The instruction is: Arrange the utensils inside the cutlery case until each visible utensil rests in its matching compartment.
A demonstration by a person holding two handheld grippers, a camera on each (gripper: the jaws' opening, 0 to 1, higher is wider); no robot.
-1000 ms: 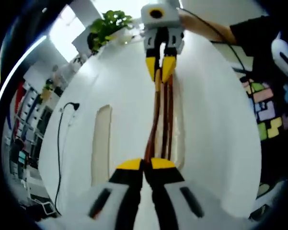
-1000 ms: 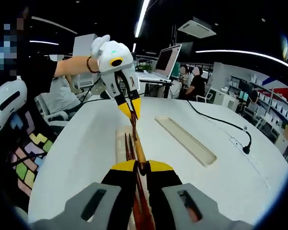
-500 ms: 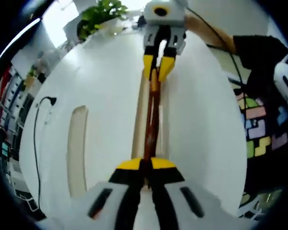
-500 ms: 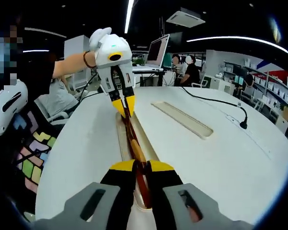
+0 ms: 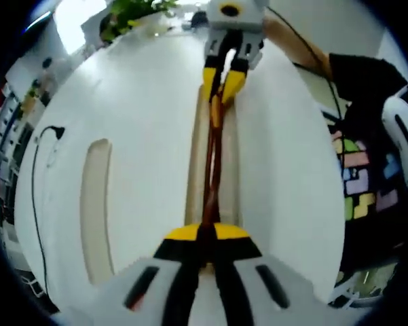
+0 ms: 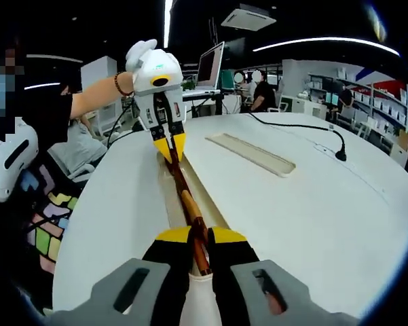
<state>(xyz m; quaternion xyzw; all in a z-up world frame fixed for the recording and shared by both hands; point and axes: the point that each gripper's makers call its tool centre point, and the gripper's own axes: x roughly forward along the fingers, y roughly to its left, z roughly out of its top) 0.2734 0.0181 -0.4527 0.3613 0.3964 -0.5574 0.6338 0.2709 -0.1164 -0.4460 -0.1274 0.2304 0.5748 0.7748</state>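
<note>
Jaws of both grippers clamped on utensil [image 5: 212, 159] ends, utensil type unclear

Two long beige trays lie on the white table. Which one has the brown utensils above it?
The tray that runs between the two grippers, under the utensils they hold. The other tray, lying apart beside it, looks empty.

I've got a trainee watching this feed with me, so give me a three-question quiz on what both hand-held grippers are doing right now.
1. True or false: the left hand-held gripper and the right hand-held gripper each grip an end of the wooden-handled utensils.
2. Multiple choice: the utensils hang over (A) the long cutlery case, (B) the black cable, (C) the potted plant.
3. Fill in: the surface under the case is a white ____.

Key: 1 true; 2 A; 3 table.
</note>
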